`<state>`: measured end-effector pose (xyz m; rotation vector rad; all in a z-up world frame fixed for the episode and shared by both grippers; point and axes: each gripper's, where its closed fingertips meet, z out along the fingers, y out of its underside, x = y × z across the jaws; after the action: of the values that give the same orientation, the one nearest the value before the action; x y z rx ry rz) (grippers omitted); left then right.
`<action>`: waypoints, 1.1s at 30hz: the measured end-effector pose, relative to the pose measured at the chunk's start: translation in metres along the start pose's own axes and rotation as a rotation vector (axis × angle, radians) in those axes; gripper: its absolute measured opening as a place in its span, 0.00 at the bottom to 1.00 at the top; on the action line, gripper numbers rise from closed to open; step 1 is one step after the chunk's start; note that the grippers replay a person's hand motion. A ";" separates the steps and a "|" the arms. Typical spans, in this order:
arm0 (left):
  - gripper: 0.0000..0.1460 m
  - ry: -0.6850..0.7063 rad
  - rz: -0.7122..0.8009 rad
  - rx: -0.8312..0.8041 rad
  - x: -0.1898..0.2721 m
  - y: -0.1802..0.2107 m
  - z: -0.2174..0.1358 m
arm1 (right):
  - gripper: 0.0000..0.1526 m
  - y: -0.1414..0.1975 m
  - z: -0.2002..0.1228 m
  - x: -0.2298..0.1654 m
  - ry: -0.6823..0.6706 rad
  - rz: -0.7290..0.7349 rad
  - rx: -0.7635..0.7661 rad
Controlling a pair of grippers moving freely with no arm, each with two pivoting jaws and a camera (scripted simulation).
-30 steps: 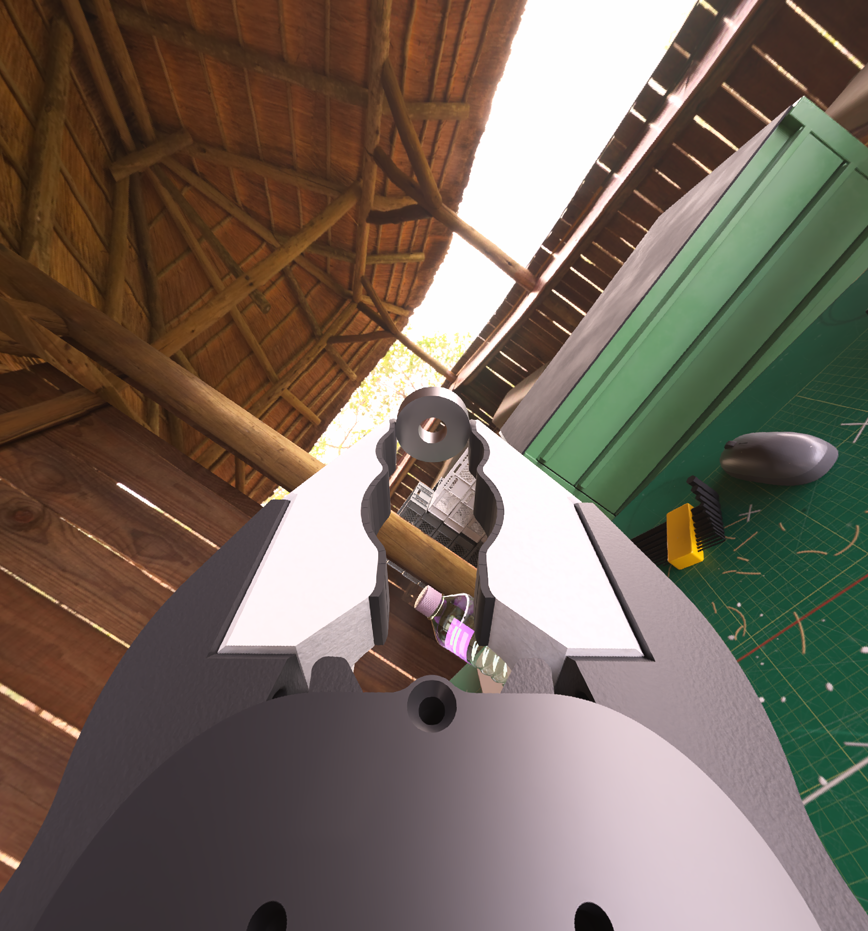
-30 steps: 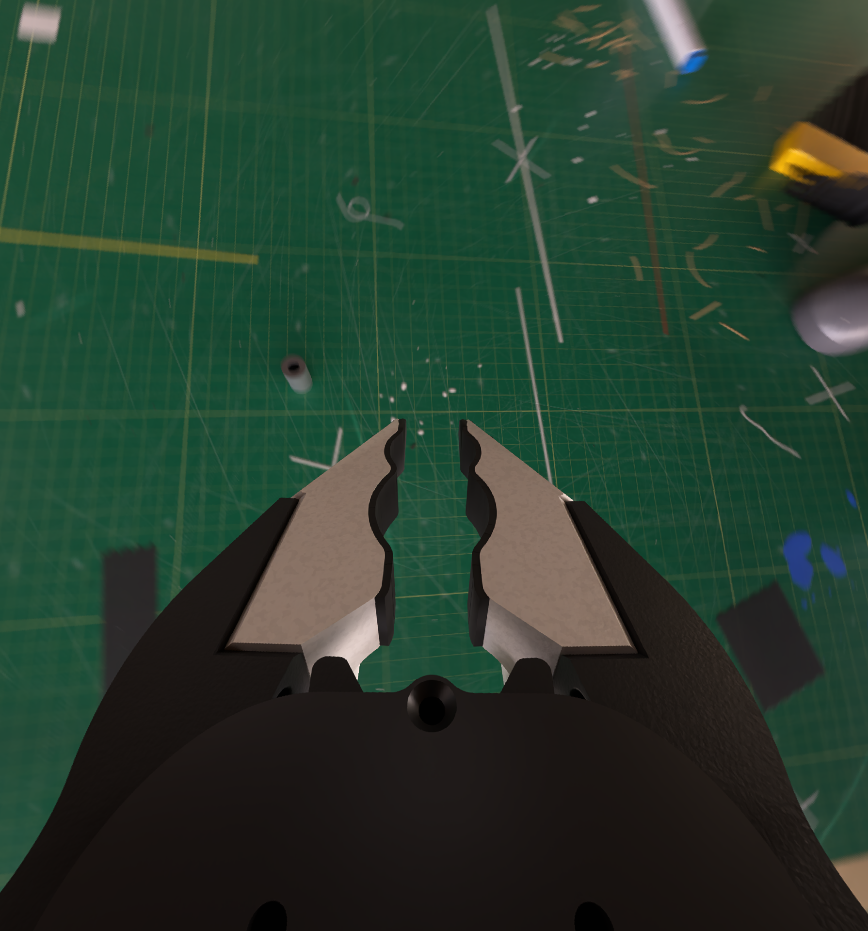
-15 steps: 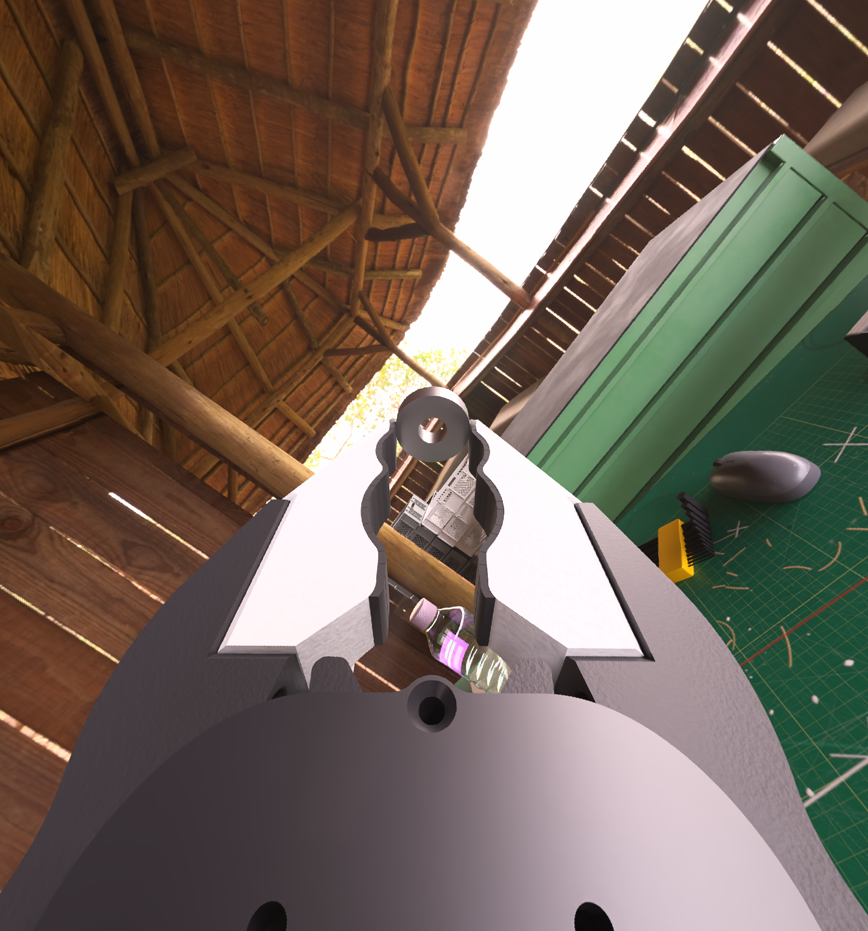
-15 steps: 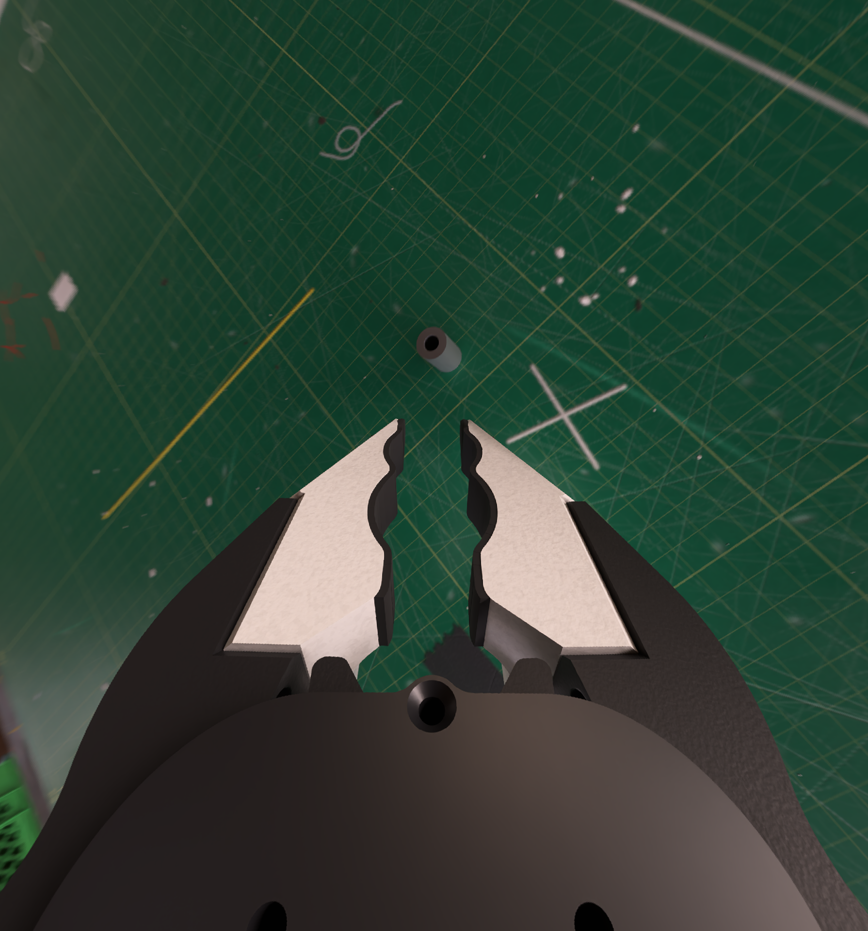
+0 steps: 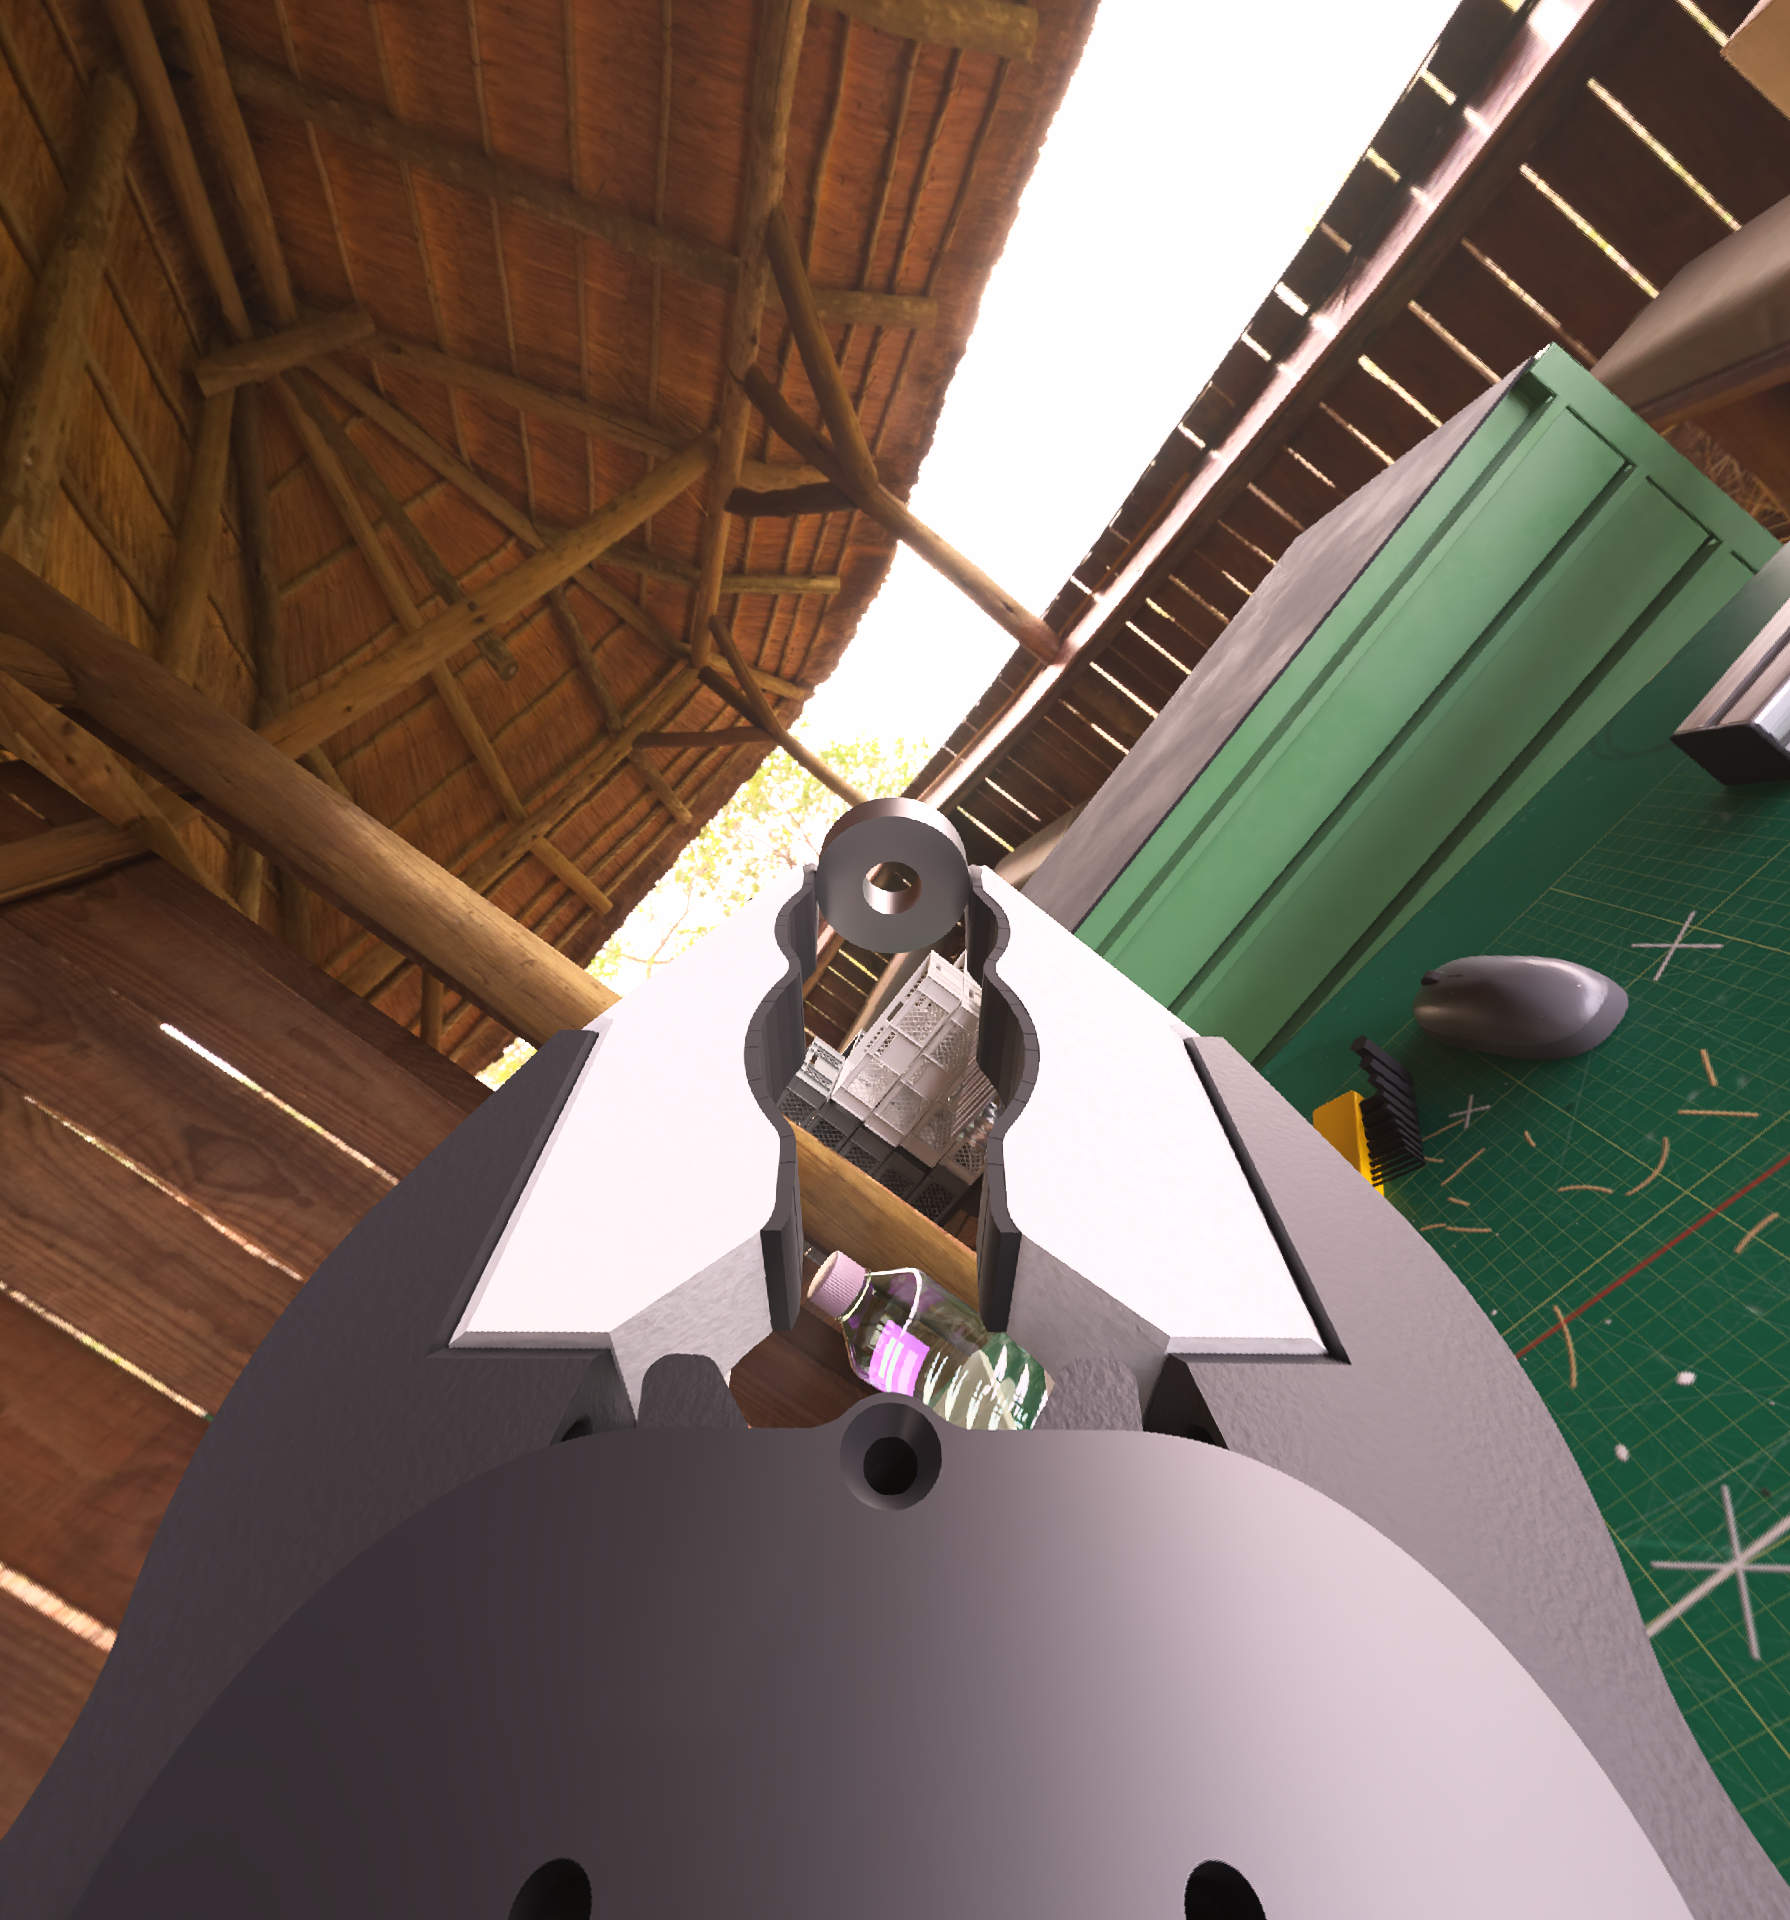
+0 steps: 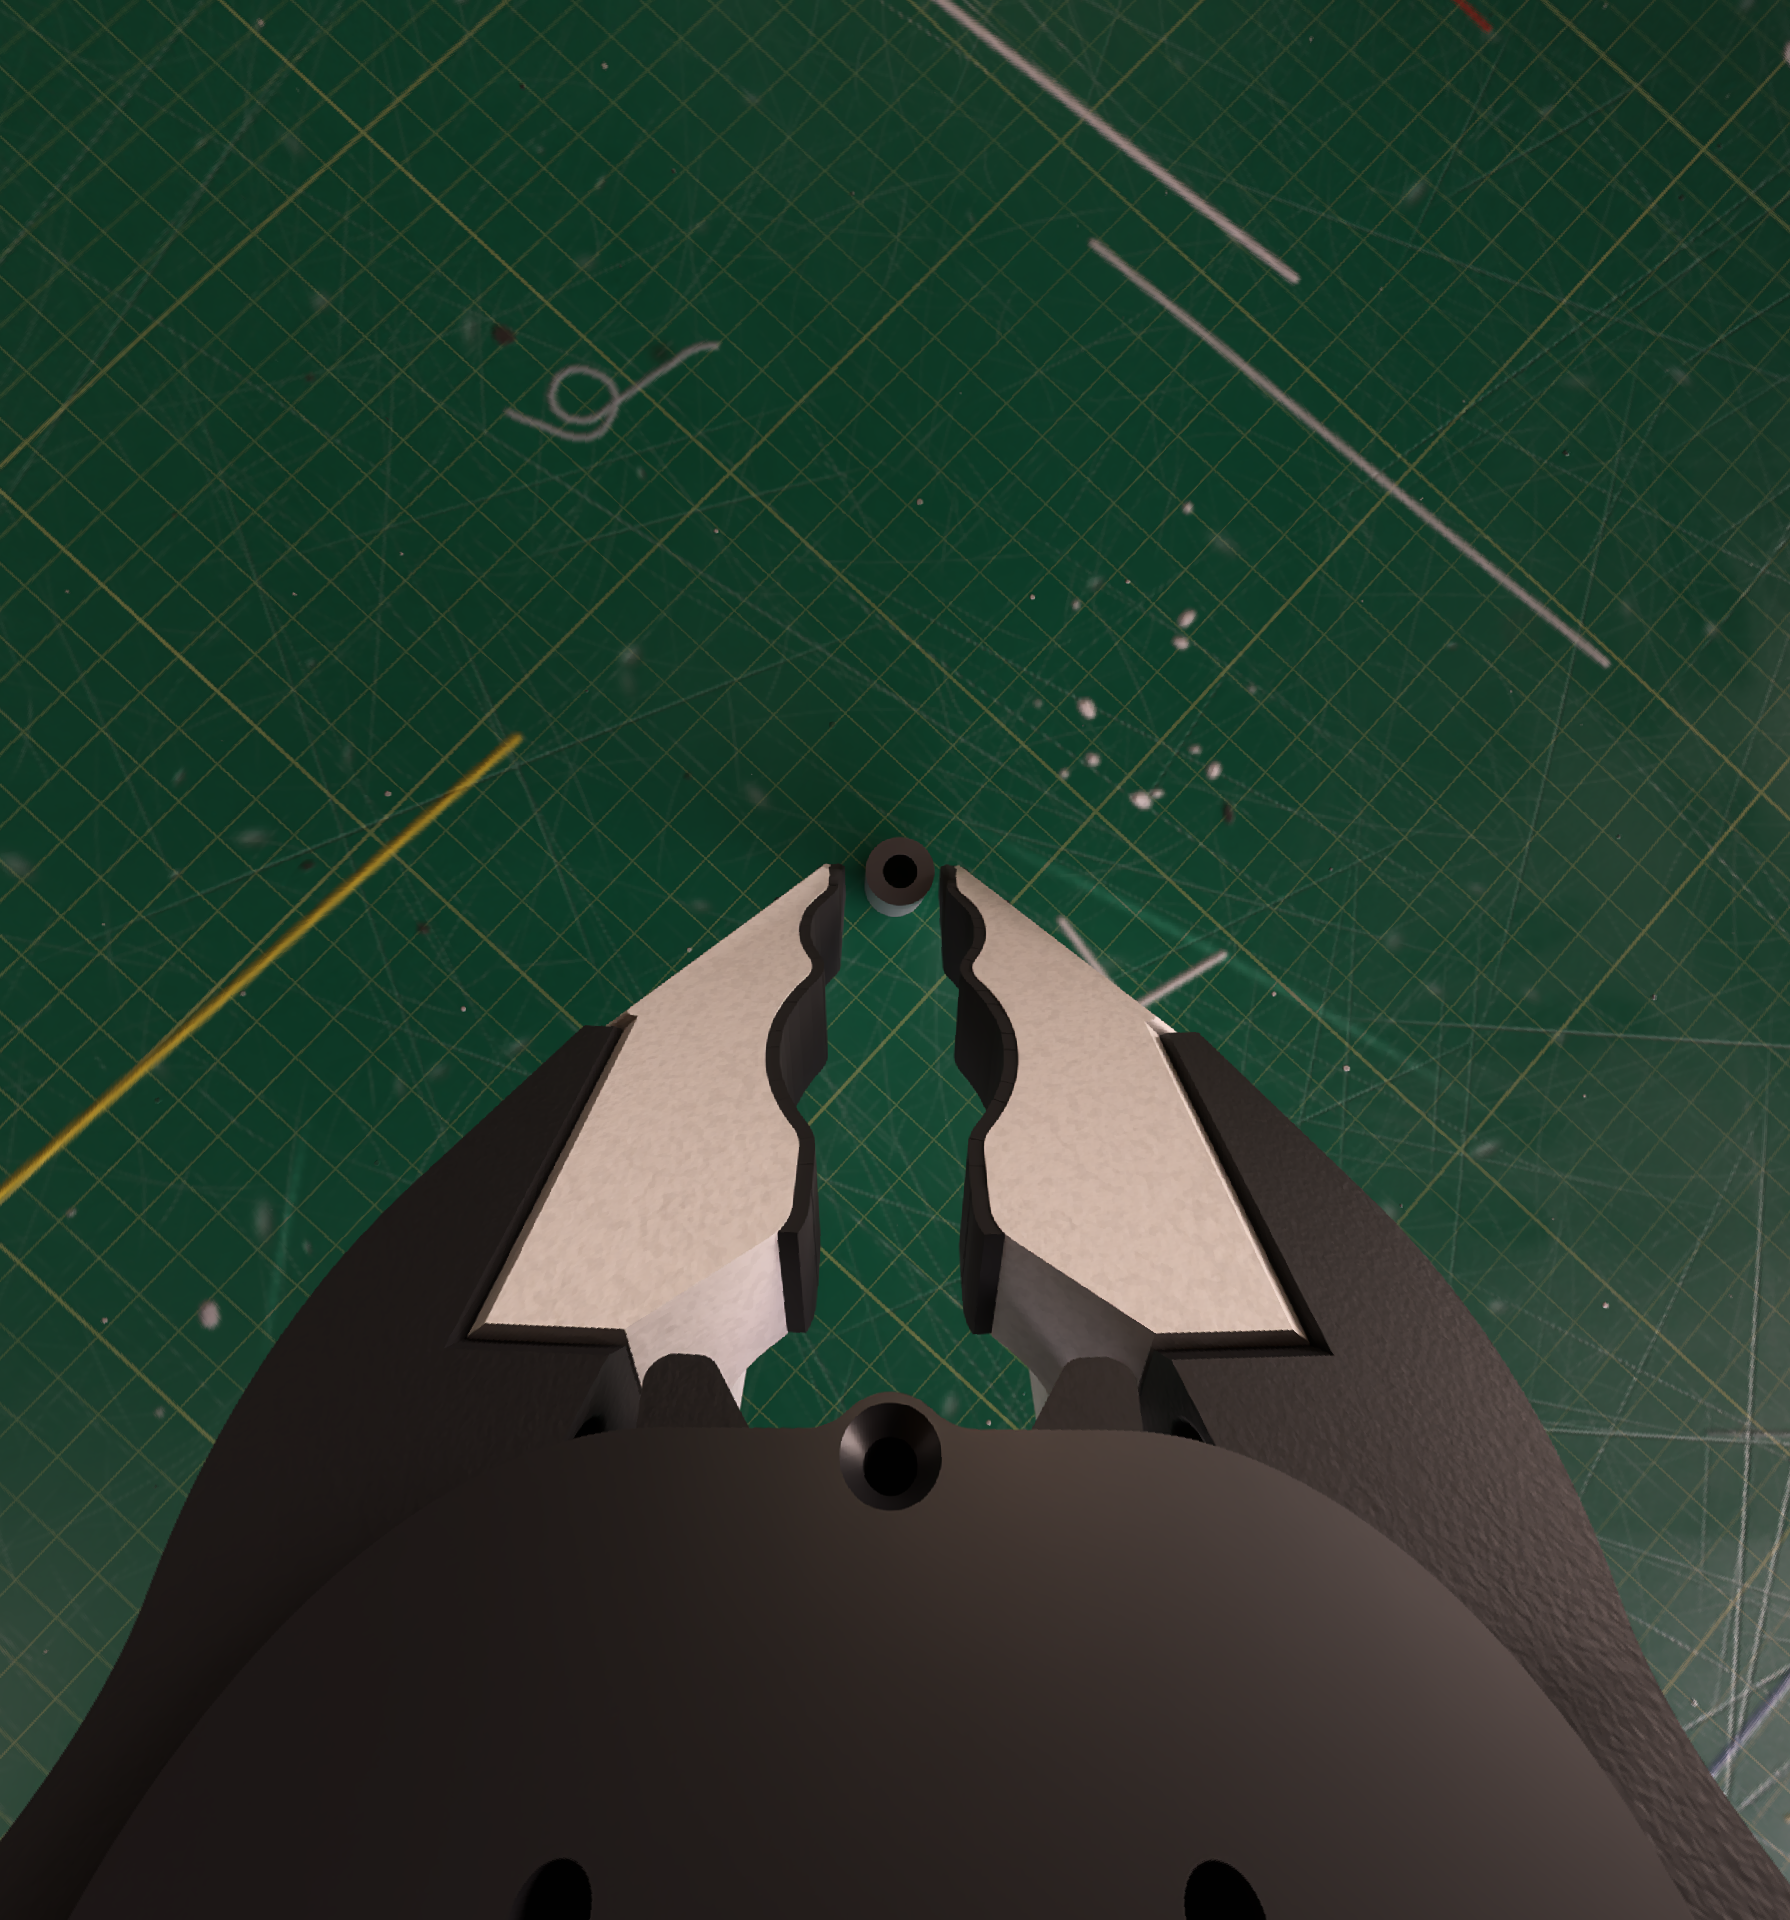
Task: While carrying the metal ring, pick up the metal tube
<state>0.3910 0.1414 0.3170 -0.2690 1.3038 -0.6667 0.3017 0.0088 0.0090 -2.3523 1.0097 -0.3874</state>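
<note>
Right wrist view: right tool (image 6: 889, 883) is parted, fingertips flanking the upright metal tube (image 6: 893, 876) with slim clearance on bare worktop (image 6: 1286, 935). Left tool (image 5: 891, 883) clamps the metal ring (image 5: 891, 881) at its tips.

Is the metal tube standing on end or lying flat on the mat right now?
Standing on end: the metal tube shows its round bore straight up at the camera, between the open right gripper tips.

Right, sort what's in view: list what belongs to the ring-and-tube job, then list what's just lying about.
Belongs to the job:
- metal ring, clamped at the left gripper tips
- metal tube, standing on the green cutting mat
- right gripper, jaws open either side of the tube

Just lying about:
- grey mouse
- yellow-and-black comb
- plastic bottle
- green cabinet
- aluminium bar
</note>
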 end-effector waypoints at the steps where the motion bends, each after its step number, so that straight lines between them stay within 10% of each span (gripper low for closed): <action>1: 0.19 0.002 0.001 -0.003 0.001 0.001 0.000 | 0.11 0.000 0.000 0.000 -0.002 0.000 0.009; 7: 0.19 0.021 0.000 0.003 0.007 0.000 0.003 | 0.08 0.005 -0.019 0.018 0.087 -0.151 0.169; 21: 0.19 0.207 0.175 0.033 0.076 -0.030 0.015 | 0.08 -0.088 -0.179 0.087 0.507 -0.813 0.545; 33: 0.19 0.295 0.349 0.005 0.121 -0.047 0.016 | 0.08 -0.131 -0.187 0.109 0.543 -1.115 0.621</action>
<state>0.4060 0.0301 0.2500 0.0663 1.5831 -0.4204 0.3659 -0.0651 0.2423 -2.0011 -0.3564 -1.5380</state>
